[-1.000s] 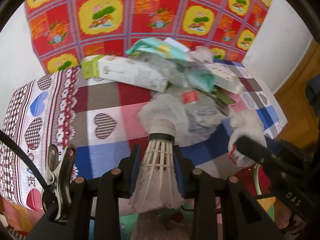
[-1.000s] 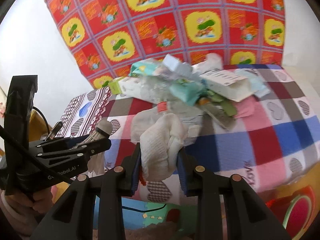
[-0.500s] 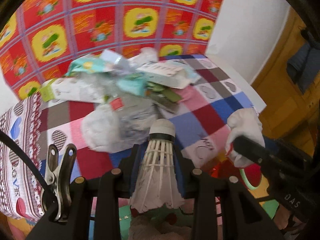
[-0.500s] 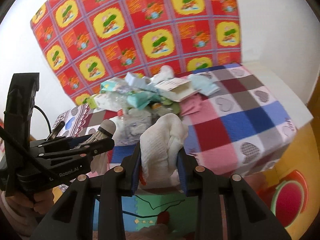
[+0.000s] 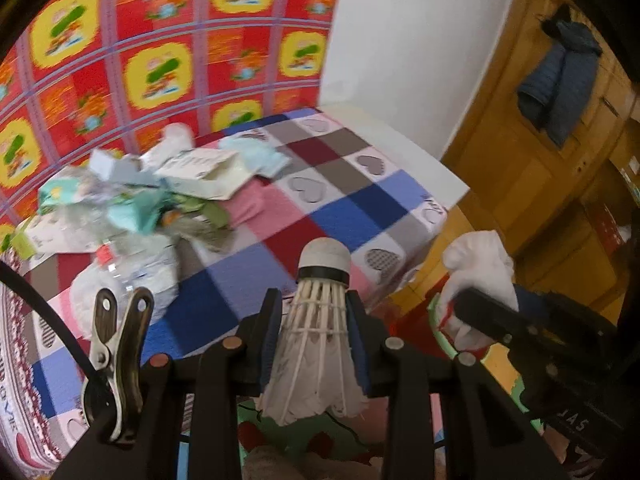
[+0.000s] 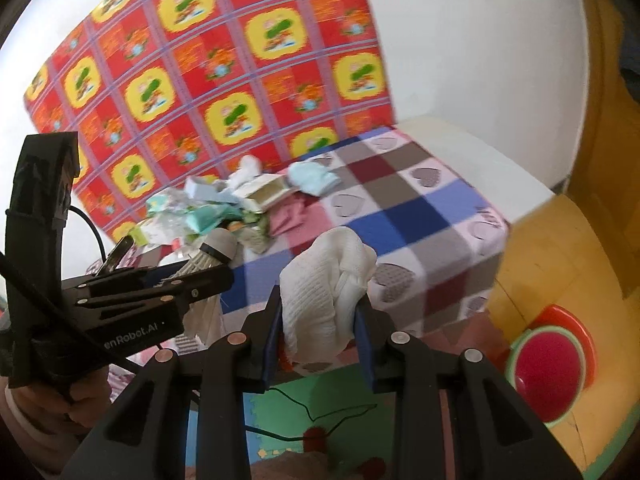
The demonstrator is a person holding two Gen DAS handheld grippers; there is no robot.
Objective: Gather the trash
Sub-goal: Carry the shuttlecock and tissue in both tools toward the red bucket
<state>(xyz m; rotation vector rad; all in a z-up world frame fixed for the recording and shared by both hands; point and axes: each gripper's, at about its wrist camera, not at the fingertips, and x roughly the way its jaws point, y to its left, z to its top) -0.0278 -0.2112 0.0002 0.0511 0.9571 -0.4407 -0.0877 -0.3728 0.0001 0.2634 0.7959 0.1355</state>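
On the left, a trash pile (image 5: 152,196) of wrappers, cartons and a crumpled clear plastic bottle (image 5: 132,264) is lying on the far-left part of the checkered heart-print tablecloth (image 5: 352,208), up against the red and yellow patterned sheet (image 5: 160,60) hanging on the wall. A metal clip (image 5: 116,352) on a black cable is sitting at the left side of the left gripper's body.

The left gripper (image 5: 316,312) is pinching a white shuttlecock (image 5: 320,332) between its two blue-padded fingers (image 5: 270,332), cork end pointing forward over the near table edge, feathers trailing back toward the camera. In the right wrist view the left gripper (image 6: 208,270) is showing side-on at the left, shuttlecock (image 6: 212,250) in its tip, held off the near edge of the tablecloth (image 6: 420,216), with the trash pile (image 6: 224,204) behind.

The right gripper (image 6: 320,316) is clamping a crumpled white cloth (image 6: 324,292) between its fingers (image 6: 366,332), the wad bulging up above the tips, in front of the table's near side. The left wrist view is also showing the cloth (image 5: 476,276) in the right gripper (image 5: 460,304) off the table's right corner.

Farther right, a red bowl with a green rim (image 6: 548,368) is sitting on the yellow floor (image 6: 560,240). A blue jacket (image 5: 560,76) is hanging on the wooden door (image 5: 540,160).
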